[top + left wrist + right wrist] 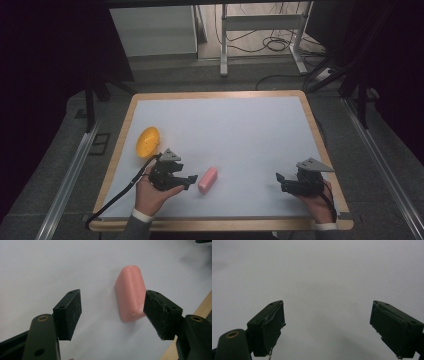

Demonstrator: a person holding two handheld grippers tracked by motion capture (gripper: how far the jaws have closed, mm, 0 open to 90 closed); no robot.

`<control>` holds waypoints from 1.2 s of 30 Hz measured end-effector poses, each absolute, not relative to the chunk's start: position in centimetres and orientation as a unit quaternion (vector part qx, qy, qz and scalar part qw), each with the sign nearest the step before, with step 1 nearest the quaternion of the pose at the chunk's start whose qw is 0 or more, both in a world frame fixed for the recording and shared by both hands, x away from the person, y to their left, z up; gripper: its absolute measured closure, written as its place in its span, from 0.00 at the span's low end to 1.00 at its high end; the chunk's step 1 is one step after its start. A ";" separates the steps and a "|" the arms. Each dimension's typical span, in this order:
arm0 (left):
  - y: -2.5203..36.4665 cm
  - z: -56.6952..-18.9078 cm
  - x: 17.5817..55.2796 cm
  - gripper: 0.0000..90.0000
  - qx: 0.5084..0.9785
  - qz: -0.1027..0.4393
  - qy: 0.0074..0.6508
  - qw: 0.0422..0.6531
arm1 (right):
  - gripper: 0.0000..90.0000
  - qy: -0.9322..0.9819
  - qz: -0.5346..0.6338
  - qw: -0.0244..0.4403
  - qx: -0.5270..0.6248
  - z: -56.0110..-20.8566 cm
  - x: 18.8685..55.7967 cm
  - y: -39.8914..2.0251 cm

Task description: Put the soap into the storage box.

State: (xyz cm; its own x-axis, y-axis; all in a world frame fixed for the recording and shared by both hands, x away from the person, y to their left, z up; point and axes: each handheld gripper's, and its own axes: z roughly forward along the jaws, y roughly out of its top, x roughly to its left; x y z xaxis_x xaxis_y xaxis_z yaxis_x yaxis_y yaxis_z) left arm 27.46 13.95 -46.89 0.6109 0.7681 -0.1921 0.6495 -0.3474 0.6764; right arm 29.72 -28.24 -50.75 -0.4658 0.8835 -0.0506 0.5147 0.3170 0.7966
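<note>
The bench [220,120] has a white top with a wooden rim. On it, near the front and left of centre, lies a pink block [208,180], lengthwise front to back and flat on the surface. An orange bowl [148,141] sits near the left edge, tipped on its side, well apart from the block.

The left hand-held gripper [189,181] is held in the person's left hand [150,195], just left of the block, its jaws pointing toward it. In the left gripper view the left hand-held gripper [112,312] has its jaws spread wide; the block [130,292] lies ahead and toward the right jaw, whose tip overlaps the block's near end in the picture. Whether that jaw touches the block cannot be told. Nothing is gripped.

The right hand-held gripper [281,180] is held in the right hand [320,202] near the front right of the bench, well apart from the block. In the right gripper view its jaws [327,325] stand wide apart over bare white surface, holding nothing
</note>
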 end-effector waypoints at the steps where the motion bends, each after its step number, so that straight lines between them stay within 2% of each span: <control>1: 13.5 -46.8 27.4 0.34 0.822 0.080 0.427 0.367 | 0.13 0.772 0.370 0.249 0.452 -50.8 29.7 -28.3; 27: 10.6 -47.7 27.9 0.33 0.835 0.057 0.417 0.354 | 0.13 0.773 0.362 0.251 0.456 -51.0 29.8 -28.3; 36: 8.8 -49.1 29.7 0.33 0.846 0.048 0.423 0.321 | 0.13 0.772 0.359 0.252 0.460 -51.2 29.9 -28.4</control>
State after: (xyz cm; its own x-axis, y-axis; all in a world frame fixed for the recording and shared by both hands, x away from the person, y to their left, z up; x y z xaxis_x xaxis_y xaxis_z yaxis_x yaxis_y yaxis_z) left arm 29.73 8.76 -49.14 0.6378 0.7464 -0.1899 0.6848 -0.4368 0.5833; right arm 29.93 -28.37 -51.20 -0.4490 0.8916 -0.0590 0.5289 0.3184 0.7867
